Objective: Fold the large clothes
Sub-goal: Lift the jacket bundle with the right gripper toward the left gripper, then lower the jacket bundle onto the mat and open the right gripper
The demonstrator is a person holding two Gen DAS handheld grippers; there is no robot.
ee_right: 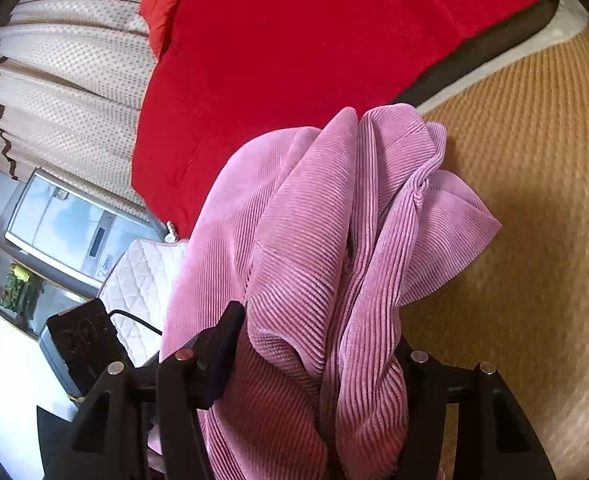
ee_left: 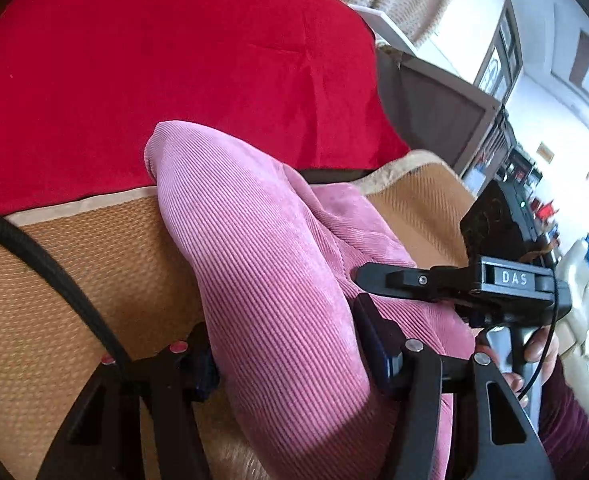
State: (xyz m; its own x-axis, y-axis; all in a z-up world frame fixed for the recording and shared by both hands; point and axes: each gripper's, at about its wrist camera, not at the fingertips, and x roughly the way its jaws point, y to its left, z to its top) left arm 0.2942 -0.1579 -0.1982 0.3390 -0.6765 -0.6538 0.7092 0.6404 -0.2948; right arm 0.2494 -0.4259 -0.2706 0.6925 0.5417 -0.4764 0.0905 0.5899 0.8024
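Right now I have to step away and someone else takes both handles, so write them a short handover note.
Left tool: shut on a thick fold of the pink corduroy garment.
Right tool: shut on a bunched part of the same garment.
Garment: gathered and rumpled between both tools, over the tan woven mat; a red blanket lies behind.
Done: both grips taken.
Left: spread it flat on the mat, then fold; no neat fold shows yet.
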